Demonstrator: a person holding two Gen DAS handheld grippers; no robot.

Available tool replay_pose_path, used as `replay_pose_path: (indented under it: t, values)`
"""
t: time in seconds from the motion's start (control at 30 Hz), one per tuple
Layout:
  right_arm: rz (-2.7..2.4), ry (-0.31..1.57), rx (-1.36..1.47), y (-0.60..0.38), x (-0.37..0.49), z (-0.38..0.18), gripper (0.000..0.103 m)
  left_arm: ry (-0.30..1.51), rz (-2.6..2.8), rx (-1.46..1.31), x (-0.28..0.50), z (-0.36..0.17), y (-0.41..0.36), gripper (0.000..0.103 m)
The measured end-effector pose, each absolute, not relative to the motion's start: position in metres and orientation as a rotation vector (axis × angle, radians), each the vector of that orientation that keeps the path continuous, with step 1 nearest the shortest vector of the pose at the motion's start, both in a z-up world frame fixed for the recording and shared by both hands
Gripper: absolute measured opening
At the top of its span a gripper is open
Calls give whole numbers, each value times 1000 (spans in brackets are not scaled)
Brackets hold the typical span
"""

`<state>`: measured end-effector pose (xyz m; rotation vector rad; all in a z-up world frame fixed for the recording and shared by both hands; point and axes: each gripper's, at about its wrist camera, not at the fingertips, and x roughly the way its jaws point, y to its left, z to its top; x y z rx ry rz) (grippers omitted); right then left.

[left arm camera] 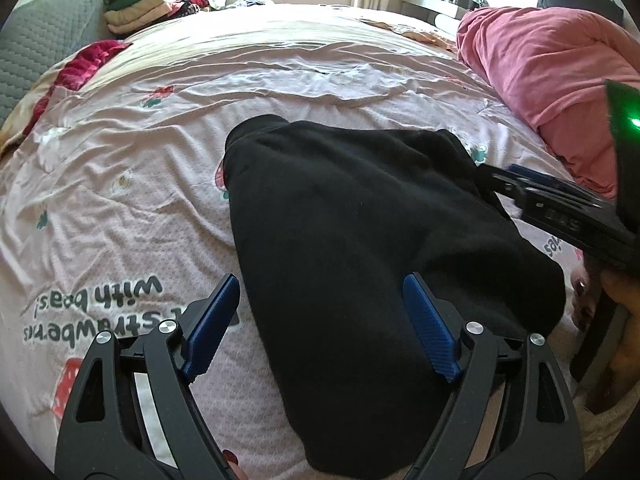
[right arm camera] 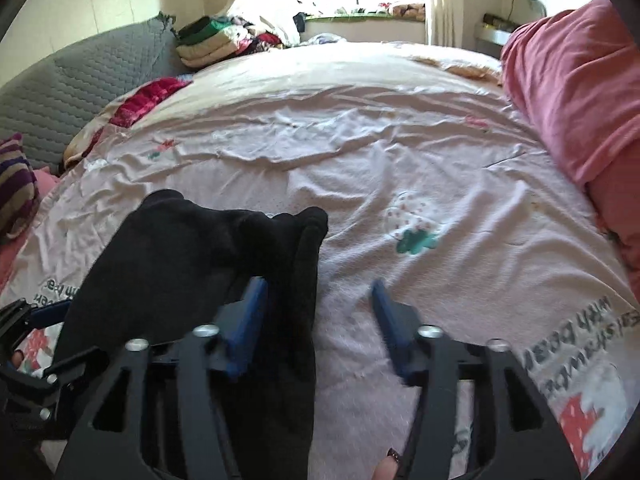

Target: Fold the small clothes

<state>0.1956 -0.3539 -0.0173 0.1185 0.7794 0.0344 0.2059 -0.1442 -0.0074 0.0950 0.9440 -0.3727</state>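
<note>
A small black fleece garment (left arm camera: 360, 220) lies folded lengthwise on the pale pink printed bedsheet (left arm camera: 140, 184). My left gripper (left arm camera: 322, 280) hovers open over its near part, one blue pad over the sheet on the left and the other above the black cloth. In the right wrist view the garment (right arm camera: 192, 248) sits at the left, its right edge running between the fingers. My right gripper (right arm camera: 319, 285) is open there, pads not pressing the cloth. It also shows in the left wrist view as the right gripper (left arm camera: 500, 174) at the garment's far right corner.
A bunched pink-red duvet (left arm camera: 552, 72) fills the right side of the bed. A stack of folded clothes (left arm camera: 140, 4) and a grey quilted headboard (left arm camera: 44, 48) stand at the far left. A dark red cloth (left arm camera: 88, 64) lies on the left edge, and a striped cloth (right arm camera: 16, 184) nearer.
</note>
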Motion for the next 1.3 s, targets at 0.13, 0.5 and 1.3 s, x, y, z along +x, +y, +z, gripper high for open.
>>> replay_pose_path:
  t: [0.13,0.5,1.3]
  values:
    - [18,717,125,-355,167,1,82,941,-374,84,198,-3,-137,77]
    - [40,571,164,-339,81,43,98,904,-378,55,157,18,-109,79]
    - [2,433,66,-278,-27,53,98,772,-402,18,72,35,-58,94]
